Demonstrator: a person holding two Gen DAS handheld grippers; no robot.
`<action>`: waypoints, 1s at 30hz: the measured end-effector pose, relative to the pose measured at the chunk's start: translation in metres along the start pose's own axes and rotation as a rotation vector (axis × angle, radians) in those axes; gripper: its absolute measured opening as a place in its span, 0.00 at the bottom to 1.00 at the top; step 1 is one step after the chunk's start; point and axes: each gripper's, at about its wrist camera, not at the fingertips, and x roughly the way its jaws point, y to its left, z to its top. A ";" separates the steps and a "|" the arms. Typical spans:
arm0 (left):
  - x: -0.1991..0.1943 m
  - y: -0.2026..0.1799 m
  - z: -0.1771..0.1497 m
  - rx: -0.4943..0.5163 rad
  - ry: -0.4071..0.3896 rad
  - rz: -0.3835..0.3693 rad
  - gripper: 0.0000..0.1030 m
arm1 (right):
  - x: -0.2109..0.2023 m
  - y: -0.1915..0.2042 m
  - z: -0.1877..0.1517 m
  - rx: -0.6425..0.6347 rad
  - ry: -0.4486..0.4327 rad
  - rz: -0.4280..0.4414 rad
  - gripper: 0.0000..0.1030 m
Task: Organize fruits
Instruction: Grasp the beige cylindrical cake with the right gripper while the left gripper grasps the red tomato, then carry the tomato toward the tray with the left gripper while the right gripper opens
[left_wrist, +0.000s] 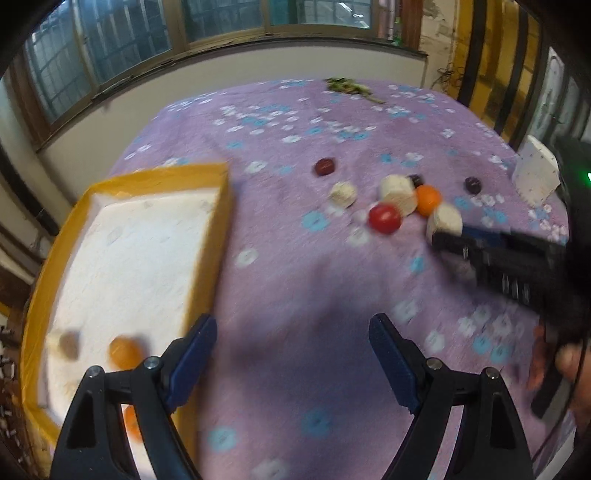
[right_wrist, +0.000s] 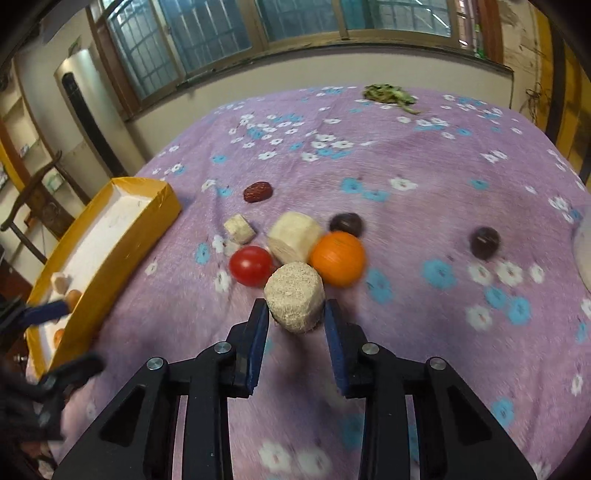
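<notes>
— Any writing I can read from here, on either wrist camera?

— None. I see no label, brand or number on anything in view.

— What about that white board at the right edge of my left view?

— It has faint dots or marks, too blurred for me to tell as letters.

— And the yellow box at the left?

— Plain sides, no print I can make out.

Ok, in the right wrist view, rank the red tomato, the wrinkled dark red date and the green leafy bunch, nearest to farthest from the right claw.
1. Red tomato, just ahead, left.
2. Wrinkled dark red date, farther back, left.
3. Green leafy bunch, far edge of the cloth.
</notes>
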 end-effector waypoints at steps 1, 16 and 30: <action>0.006 -0.008 0.009 0.006 -0.009 -0.019 0.84 | -0.006 -0.004 -0.005 -0.002 0.000 -0.008 0.29; 0.067 -0.051 0.045 0.057 -0.003 -0.184 0.35 | -0.029 -0.031 -0.034 0.045 0.013 -0.018 0.29; 0.028 -0.028 0.016 0.028 -0.038 -0.241 0.35 | -0.044 -0.016 -0.036 0.035 -0.013 -0.045 0.29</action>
